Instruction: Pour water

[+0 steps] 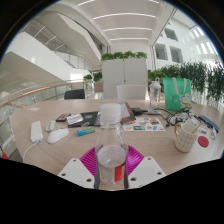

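A clear plastic water bottle (111, 140) with a red-and-white label stands upright between my fingers, its neck rising above them. Both magenta pads (90, 160) press against its sides, so my gripper (111, 165) is shut on it. The bottle hides the table just ahead of the fingers. Beyond the fingers to the right, a woven cup (186, 136) stands on the table.
The long pale wooden table (40, 110) carries a white mouse (58, 134), a white adapter (37, 130), a dark notebook (80, 119), papers (150, 124) and a green bag (177, 94). White planters with greenery stand at the far end. A red disc (204, 141) lies right of the cup.
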Demonstrator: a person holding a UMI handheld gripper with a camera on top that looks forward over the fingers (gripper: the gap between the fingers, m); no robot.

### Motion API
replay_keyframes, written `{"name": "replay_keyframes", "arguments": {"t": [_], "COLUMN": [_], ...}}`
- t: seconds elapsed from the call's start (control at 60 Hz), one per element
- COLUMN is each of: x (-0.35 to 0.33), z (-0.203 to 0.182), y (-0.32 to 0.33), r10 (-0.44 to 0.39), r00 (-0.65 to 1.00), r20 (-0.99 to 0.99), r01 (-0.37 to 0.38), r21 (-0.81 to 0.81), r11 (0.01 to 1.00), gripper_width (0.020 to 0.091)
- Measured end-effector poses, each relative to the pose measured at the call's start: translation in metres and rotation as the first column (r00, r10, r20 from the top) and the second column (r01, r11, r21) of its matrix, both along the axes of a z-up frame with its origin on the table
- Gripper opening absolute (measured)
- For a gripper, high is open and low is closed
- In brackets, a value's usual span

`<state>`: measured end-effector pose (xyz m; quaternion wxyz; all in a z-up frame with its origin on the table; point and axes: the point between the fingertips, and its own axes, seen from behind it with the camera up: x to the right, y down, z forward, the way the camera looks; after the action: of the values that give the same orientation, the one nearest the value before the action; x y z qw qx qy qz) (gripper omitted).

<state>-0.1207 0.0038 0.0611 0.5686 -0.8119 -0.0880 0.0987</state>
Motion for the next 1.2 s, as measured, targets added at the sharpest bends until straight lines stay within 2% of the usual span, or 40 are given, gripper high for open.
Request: {"name": "replay_keyframes", "arguments": {"t": [0.133, 0.2, 0.217, 0.233, 0.283, 0.35, 0.45, 0.483, 0.583, 0.683, 0.817, 0.833, 0.867, 0.967, 1.05, 1.133, 1.15, 1.167, 1.2], "x": [0.018, 0.048, 0.056, 0.062, 0.086, 0.101, 0.111, 0.104, 0.108, 0.112, 0.132, 0.155, 0.136, 0.134, 0.13, 0.121, 0.121, 0.132, 0.134], "z": [0.062, 0.088, 0.092, 0.095, 0.092, 0.085, 0.08, 0.09, 0.112, 0.117, 0.123, 0.121, 0.123, 0.12, 0.123, 0.129, 0.133, 0.129, 0.148], "y": [0.023, 0.042, 0.046, 0.049, 0.061, 0.067, 0.077, 0.08, 0.083, 0.09, 0.1, 0.084, 0.103, 0.102, 0.086, 0.096, 0.096, 0.079, 0.088], "r10": [-0.035, -0.104, -0.124, -0.149, -0.211, -0.331, -0.446, -0.509, -0.538, -0.548, -0.535, -0.525, -0.533, -0.542, -0.537, -0.495, -0.47, -0.394, -0.329], "r00": [0.967, 0.902, 0.878, 0.851, 0.744, 0.551, 0.174, 0.043, -0.217, -0.352, -0.513, -0.525, -0.535, -0.526, -0.451, -0.202, -0.124, -0.044, 0.131], "r20": [-0.252, -0.419, -0.462, -0.504, -0.634, -0.766, -0.878, -0.86, -0.814, -0.759, -0.672, -0.671, -0.656, -0.656, -0.713, -0.845, -0.874, -0.918, -0.935], "r01": [0.027, 0.067, 0.073, 0.081, 0.066, 0.025, -0.185, -0.216, -0.356, -0.395, -0.391, -0.417, -0.384, -0.39, -0.39, -0.348, -0.33, -0.333, -0.273], "r21": [-0.036, -0.101, -0.126, -0.153, -0.245, -0.382, -0.474, -0.505, -0.448, -0.41, -0.372, -0.335, -0.373, -0.38, -0.384, -0.41, -0.411, -0.358, -0.353], "r11": [0.999, 0.993, 0.989, 0.985, 0.967, 0.924, 0.861, 0.835, 0.82, 0.822, 0.842, 0.845, 0.845, 0.839, 0.837, 0.843, 0.85, 0.872, 0.895], "gripper_width": [0.0328, 0.0326, 0.03, 0.0327, 0.0326, 0.0327, 0.0326, 0.0326, 0.0326, 0.0327, 0.0325, 0.0325, 0.0327, 0.0327, 0.0327, 0.0327, 0.0326, 0.0327, 0.0327]}}
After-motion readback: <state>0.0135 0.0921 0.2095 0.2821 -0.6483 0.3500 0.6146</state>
